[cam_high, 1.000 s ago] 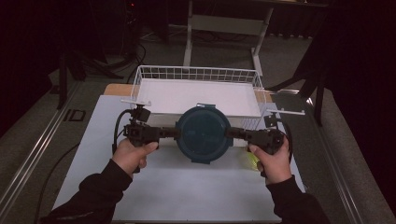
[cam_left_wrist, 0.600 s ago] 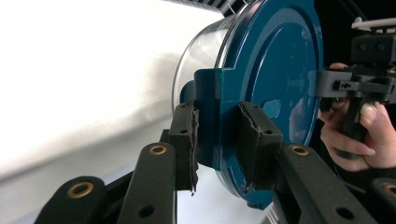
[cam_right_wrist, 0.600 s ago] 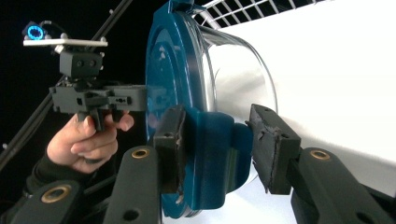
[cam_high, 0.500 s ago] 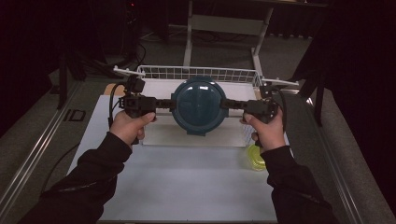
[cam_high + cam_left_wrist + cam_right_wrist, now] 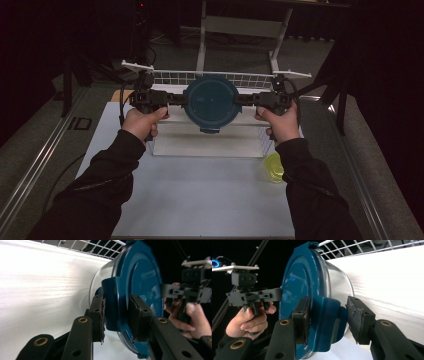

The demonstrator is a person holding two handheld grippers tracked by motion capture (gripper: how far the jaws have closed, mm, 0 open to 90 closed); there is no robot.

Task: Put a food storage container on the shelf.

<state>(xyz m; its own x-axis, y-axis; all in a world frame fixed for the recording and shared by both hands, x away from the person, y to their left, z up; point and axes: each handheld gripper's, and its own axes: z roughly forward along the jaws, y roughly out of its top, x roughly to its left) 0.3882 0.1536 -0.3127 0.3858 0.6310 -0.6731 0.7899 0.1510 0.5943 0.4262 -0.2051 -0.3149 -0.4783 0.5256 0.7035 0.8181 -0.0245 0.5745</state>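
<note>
A round clear container with a dark blue lid (image 5: 210,100) hangs above the white wire basket (image 5: 165,77), lid facing up. My left gripper (image 5: 181,98) is shut on the blue latch tab (image 5: 116,307) at its left side, one pad on each face of the tab. My right gripper (image 5: 240,99) holds the opposite latch tab (image 5: 324,315); one pad presses it and the other sits at its back edge. Both pairs of jaws have just been opening a little, with the tabs still between them. The clear body (image 5: 338,282) points toward the basket floor.
The basket's white floor (image 5: 210,147) lies under the container, with its wire back wall (image 5: 250,80) behind. A small yellow-green cup (image 5: 273,167) stands on the white table mat (image 5: 200,200) near my right forearm. Dark floor and stand legs surround the table.
Both hands have carried the container away from the person and a little upward, from the basket's near edge to above its rear half. The yellow-green cup has come into plain sight.
</note>
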